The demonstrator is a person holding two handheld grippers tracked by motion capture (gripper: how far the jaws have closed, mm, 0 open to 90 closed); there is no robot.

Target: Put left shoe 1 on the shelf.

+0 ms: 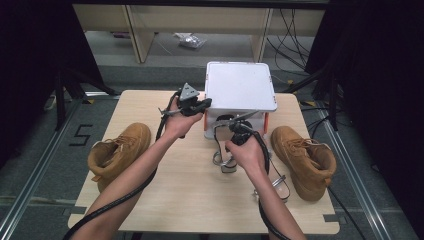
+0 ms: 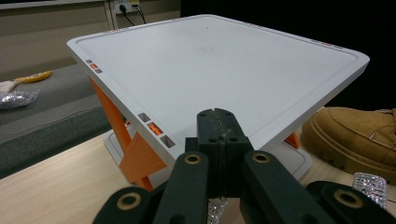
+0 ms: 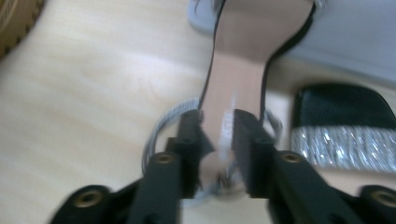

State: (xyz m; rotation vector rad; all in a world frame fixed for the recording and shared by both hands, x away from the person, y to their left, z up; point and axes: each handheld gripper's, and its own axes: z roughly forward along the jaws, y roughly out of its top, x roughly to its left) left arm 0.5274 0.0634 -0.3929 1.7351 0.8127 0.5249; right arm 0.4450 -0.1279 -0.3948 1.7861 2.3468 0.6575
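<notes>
In the right gripper view, the right gripper (image 3: 218,140) has its jaws drawn in on a thin glittery strap (image 3: 227,128) of a sandal (image 3: 240,70), at the lower middle of the frame; the strap stands between the pads and appears pinched, though blur hides the exact contact. The sandal's tan insole runs straight up the frame from the jaws, so its long axis lies in line with the gripper, heel end nearest and toe end at the top. A second sandal (image 3: 343,126), black with a glitter band, lies just beside it at the right edge.

In the high view the right gripper (image 1: 239,134) sits at centre, directly over the first sandal (image 1: 225,162), with the second sandal (image 1: 280,185) lower right. The right hand is plainly the nearer one.

Farther up, the left gripper (image 1: 192,106) is at the left edge of a white stand (image 1: 240,85) with orange legs, at the upper centre. In the left gripper view its jaws are pressed together with nothing between them, and the stand's top (image 2: 219,70) spreads ahead.

I judge the lift turns on the sandal lying lengthwise toward the stand, so it can travel up and away along its own axis.

Two tan boots flank the table, one lower left (image 1: 117,152), one right (image 1: 305,160).
</notes>
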